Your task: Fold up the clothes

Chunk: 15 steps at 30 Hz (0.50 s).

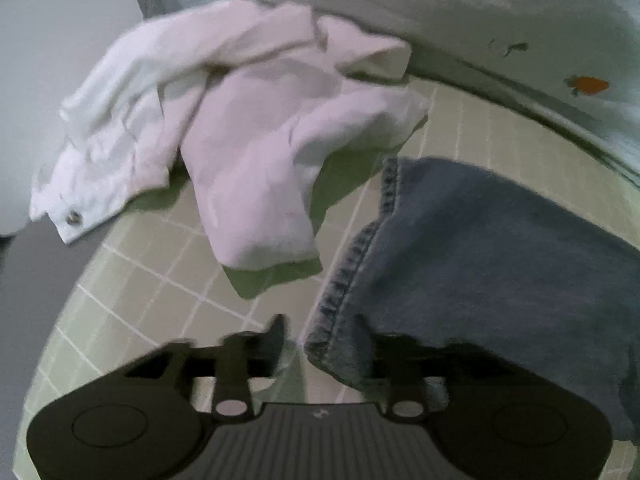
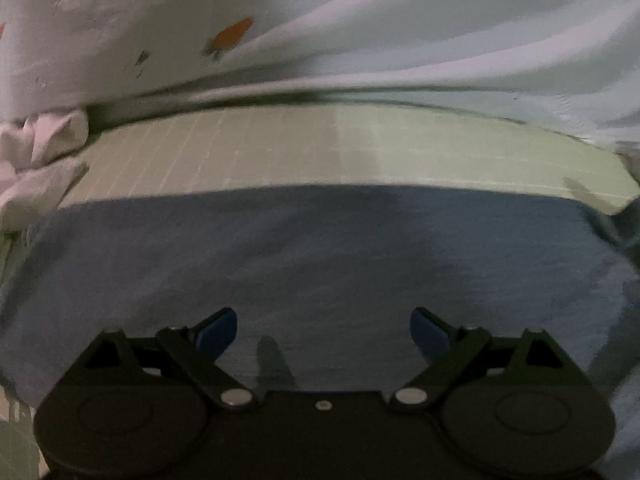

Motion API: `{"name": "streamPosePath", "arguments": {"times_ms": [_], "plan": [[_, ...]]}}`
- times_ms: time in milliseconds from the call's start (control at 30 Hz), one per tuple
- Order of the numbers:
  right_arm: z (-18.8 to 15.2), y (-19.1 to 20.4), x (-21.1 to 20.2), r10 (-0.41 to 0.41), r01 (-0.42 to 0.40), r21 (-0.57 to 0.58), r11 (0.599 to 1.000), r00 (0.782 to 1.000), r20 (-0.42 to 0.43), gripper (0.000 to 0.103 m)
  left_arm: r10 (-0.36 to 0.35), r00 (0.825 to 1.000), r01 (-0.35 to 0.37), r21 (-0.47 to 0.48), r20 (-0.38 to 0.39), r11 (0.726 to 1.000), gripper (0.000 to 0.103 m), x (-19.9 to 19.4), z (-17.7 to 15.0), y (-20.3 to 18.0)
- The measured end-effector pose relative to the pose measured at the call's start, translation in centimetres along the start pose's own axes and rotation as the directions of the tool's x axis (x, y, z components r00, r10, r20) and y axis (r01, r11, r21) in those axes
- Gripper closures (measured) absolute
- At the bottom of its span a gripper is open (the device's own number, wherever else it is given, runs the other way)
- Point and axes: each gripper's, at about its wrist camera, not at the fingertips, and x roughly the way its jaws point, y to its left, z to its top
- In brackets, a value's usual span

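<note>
A blue denim garment lies spread on a pale green mat with a white grid, its stitched hem corner reaching down toward the left gripper. That gripper's jaws stand apart, released; the hem corner sits between them, close to the right finger, though motion blur hides whether fabric and finger touch. Beyond and to the left of the denim, a crumpled white garment with a metal snap button lies bunched on the mat, apart from the jaws. In the right wrist view the right gripper hovers over the broad middle of the denim, its blue-padded fingertips spread wide and holding nothing, the cloth flat beneath and ahead of them. A pale sheet printed with small orange shapes rises behind the mat.
</note>
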Motion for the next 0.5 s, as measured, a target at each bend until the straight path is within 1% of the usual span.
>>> {"name": "streamPosePath", "arguments": {"times_ms": [33,100,267,333,433,500], "plan": [[-0.1,-0.9,-0.5,-0.007,0.007,0.015,1.0,1.0,0.01,0.008,-0.008,1.0,0.008,0.005,0.016,1.0,0.04,-0.8,-0.1,-0.3],[-0.6,-3.2,-1.5,-0.026,0.025,0.059,0.998,0.999,0.023,0.008,-0.02,0.999,0.019,0.013,0.043,1.0,0.035,-2.3,-0.3,-1.0],[-2.0,-10.4,-4.9,-0.116,0.101,0.18,0.978,0.991,0.071,0.004,-0.056,0.996,0.053,0.038,0.074,0.998,0.027,-5.7,-1.8,-4.2],[-2.3,-13.7,-6.3,-0.149,0.125,0.229,0.965,0.985,0.091,0.003,-0.075,0.994,0.07,0.055,0.076,0.996,0.022,-6.8,-2.7,-6.0],[-2.4,-18.8,-8.1,-0.192,0.147,0.305,0.941,0.974,0.124,0.003,-0.105,0.991,0.097,0.094,0.083,0.991,0.016,-8.2,-4.0,-9.4],[-2.3,-22.3,-9.0,-0.215,0.152,0.361,0.92,0.967,0.141,0.003,-0.117,0.989,0.106,0.122,0.085,0.987,0.015,-9.1,-4.8,-11.8]]}}
